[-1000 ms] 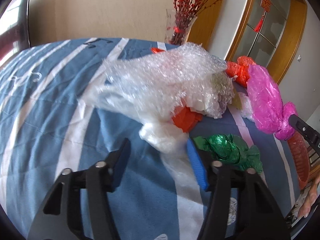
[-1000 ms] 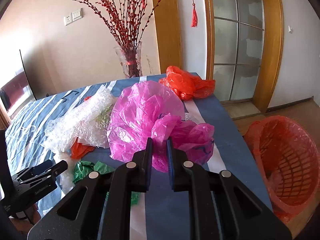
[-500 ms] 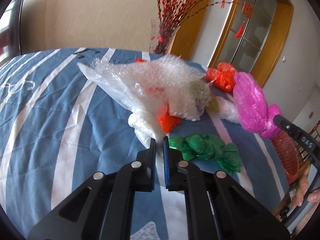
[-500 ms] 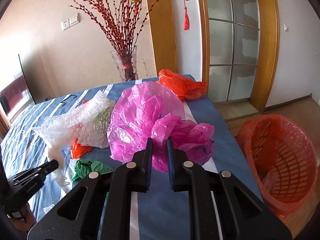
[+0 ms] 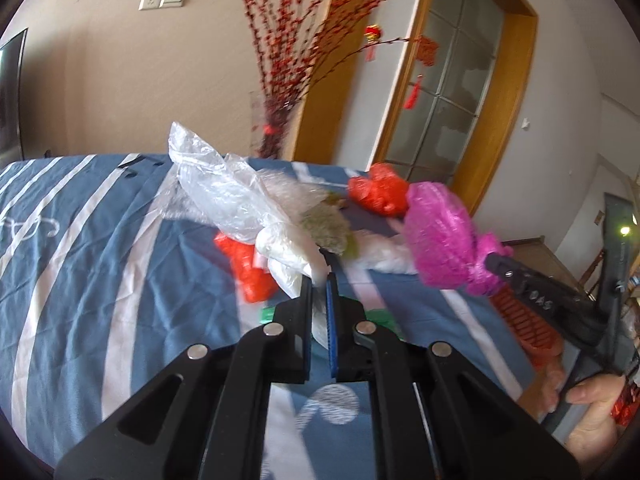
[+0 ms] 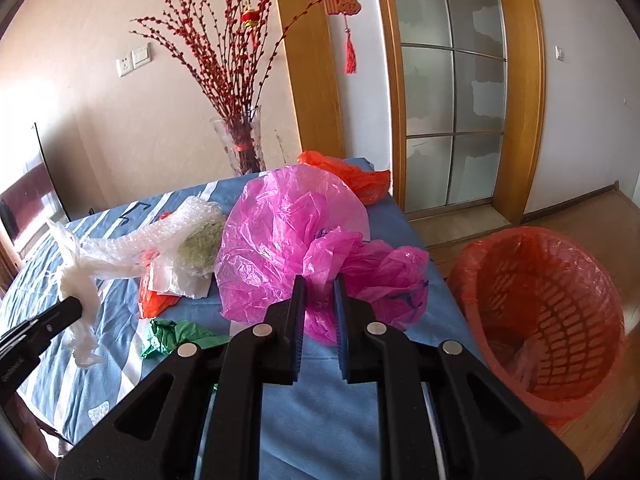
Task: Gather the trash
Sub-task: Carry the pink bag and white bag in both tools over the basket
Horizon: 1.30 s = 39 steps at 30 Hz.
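Note:
My left gripper [image 5: 319, 280] is shut on a twisted end of a clear white plastic bag [image 5: 224, 196], which hangs stretched above the striped blue cloth [image 5: 80, 264]. In the right wrist view the same left gripper [image 6: 74, 306] pinches the bag's knot [image 6: 78, 280] at the left edge. My right gripper [image 6: 319, 282] is shut on a crumpled pink plastic bag [image 6: 288, 236], lifted off the cloth. The left wrist view shows the right gripper [image 5: 491, 259] holding the pink bag [image 5: 440, 236]. A red mesh basket [image 6: 540, 300] lined with red plastic stands on the floor at the right.
Bubble wrap [image 6: 188, 224], an orange scrap [image 6: 154, 300], a green wrapper [image 6: 176, 334] and an orange bag [image 6: 356, 178] lie on the cloth. A glass vase [image 6: 240, 148] of red twigs stands at the far edge. A hand [image 5: 592, 408] grips the right tool.
My left jaws closed on the clear white bag and rose, pulling it up off the pile. The right gripper, still holding the pink bag, drifted slightly toward the basket.

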Tool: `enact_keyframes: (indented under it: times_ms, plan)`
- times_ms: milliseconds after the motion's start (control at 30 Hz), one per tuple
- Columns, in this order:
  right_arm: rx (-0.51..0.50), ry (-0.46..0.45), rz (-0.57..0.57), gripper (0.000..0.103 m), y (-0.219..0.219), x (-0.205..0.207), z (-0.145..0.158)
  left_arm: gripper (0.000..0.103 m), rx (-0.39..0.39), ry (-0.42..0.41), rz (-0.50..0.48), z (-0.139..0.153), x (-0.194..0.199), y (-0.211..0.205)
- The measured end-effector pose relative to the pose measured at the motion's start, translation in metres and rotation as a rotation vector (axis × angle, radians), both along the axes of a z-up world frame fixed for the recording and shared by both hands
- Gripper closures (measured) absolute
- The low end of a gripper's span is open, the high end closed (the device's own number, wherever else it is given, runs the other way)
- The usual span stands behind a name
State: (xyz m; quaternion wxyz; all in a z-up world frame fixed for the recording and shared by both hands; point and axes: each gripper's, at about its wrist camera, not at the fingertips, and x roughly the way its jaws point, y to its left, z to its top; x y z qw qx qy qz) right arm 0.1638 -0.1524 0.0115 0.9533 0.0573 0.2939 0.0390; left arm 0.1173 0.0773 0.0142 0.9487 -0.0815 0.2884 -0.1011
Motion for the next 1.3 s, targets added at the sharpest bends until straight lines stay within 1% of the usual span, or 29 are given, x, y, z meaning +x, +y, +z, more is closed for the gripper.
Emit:
enact_keyframes:
  times_ms: [200, 433, 733, 967, 1200, 1300]
  plan:
    - [0.003, -0.012, -0.031, 0.089, -0.016, -0.008, 0.002, 0.095, -0.016, -0.030, -0.075, 0.015, -0.008, -0.024]
    - [0.013, -0.017, -0.063, 0.089, -0.034, -0.012, 0.004, 0.095, -0.018, -0.046, -0.154, 0.022, -0.010, -0.055]
    - [0.022, -0.032, -0.127, 0.089, -0.065, -0.023, 0.008, 0.095, -0.032, -0.034, -0.241, 0.019, 0.007, -0.092]
    - [0.029, -0.042, -0.225, 0.089, -0.109, -0.034, 0.011, 0.095, -0.065, -0.024, -0.340, 0.014, 0.024, -0.135]
    - [0.048, -0.043, -0.329, 0.089, -0.155, -0.043, 0.010, 0.095, -0.075, -0.006, -0.439, 0.006, 0.039, -0.183]
    - [0.057, -0.041, -0.358, 0.089, -0.168, -0.045, 0.008, 0.095, -0.079, 0.005, -0.475, 0.003, 0.046, -0.201]
